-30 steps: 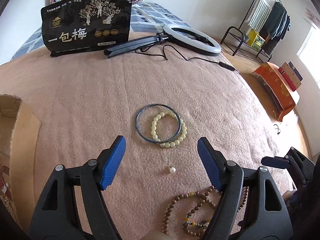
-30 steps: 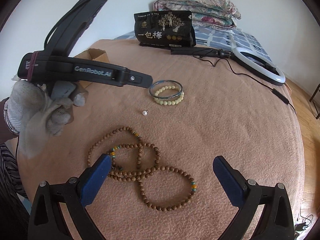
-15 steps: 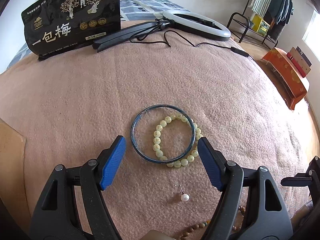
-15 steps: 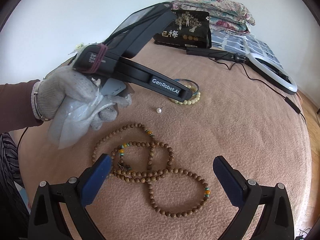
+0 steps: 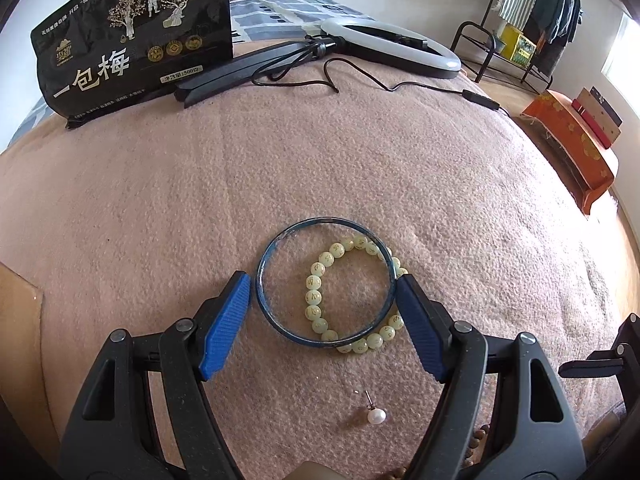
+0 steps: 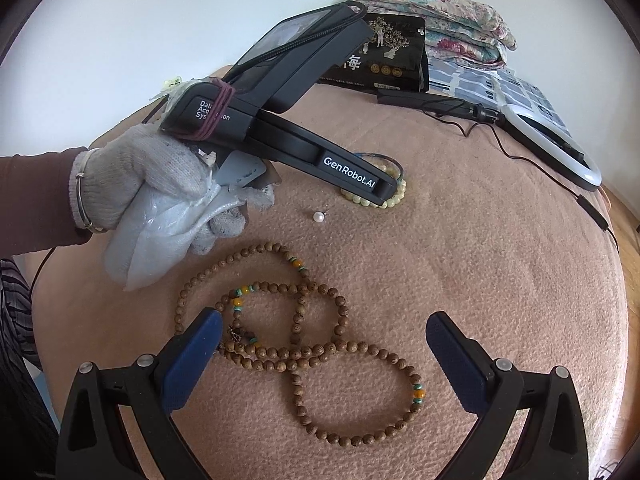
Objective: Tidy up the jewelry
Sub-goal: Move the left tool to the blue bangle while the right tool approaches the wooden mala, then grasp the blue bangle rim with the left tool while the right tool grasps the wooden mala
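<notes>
Left hand-held gripper (image 5: 323, 292) stands spread wide, its blue pads flanking the blue bangle (image 5: 324, 280) on the bed's pink blanket (image 5: 160, 200); pale bead bracelet (image 5: 352, 300) overlaps the bangle between them. Right hand-held gripper (image 6: 324, 344), also spread, hovers over the wooden bead necklace (image 6: 304, 344). Pearl stud (image 5: 376, 416) lies just behind the left pads.

Black gripper (image 5: 322, 292) frames, blue ribbed fingers (image 5: 224, 328), silver screws; white knit glove (image 6: 144, 184), maroon sleeve, "GenRobot.AI" lettering.
</notes>
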{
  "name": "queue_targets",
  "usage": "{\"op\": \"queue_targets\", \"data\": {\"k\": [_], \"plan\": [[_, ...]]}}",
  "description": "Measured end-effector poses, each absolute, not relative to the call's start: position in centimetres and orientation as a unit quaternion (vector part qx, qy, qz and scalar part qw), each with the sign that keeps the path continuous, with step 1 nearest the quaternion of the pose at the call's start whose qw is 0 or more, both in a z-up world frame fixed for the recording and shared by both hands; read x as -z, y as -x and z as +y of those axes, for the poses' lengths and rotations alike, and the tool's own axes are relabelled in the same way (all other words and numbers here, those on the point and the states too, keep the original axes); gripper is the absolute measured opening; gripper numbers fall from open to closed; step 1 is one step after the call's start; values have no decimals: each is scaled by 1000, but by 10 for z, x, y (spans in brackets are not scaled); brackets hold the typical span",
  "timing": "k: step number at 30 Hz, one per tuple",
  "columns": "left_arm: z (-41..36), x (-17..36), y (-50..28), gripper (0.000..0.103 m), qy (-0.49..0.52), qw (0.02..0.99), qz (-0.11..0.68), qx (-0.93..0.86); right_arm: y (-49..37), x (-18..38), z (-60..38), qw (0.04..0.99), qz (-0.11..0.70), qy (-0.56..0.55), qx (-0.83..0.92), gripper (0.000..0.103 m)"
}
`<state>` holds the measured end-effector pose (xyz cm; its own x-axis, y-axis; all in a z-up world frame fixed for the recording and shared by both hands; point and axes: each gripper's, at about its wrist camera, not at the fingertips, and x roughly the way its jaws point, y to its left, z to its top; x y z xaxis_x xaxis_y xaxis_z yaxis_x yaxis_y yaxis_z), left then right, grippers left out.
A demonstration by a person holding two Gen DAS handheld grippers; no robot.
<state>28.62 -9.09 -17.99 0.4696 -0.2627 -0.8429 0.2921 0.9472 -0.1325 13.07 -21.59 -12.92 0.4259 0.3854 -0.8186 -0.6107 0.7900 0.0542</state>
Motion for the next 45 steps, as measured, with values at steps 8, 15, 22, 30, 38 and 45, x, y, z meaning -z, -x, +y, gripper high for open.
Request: {"op": "queue_targets", "data": {"k": [8,15,22,30,38,45], "plan": [[-87,181,-286,76,-14,857,485,174,-135,138,-206,819,453,132,-327,103],[-85,181,-285,74,-18,856,483,184,-137,153,-195,781,491,123,-366,103],[-83,179,-282,74,-15,859,477,185,-126,160,-181,778,485,182,-356,90],[-80,172,-279,74,-17,864,470,179,-119,156,-179,779,474,206,-353,39],[-75,159,-271,74,-19,870,460,178,-128,151,-184,780,484,188,-351,13],[-69,141,-258,73,-26,877,445,178,-136,135,-195,792,486,156,-336,10]]}}
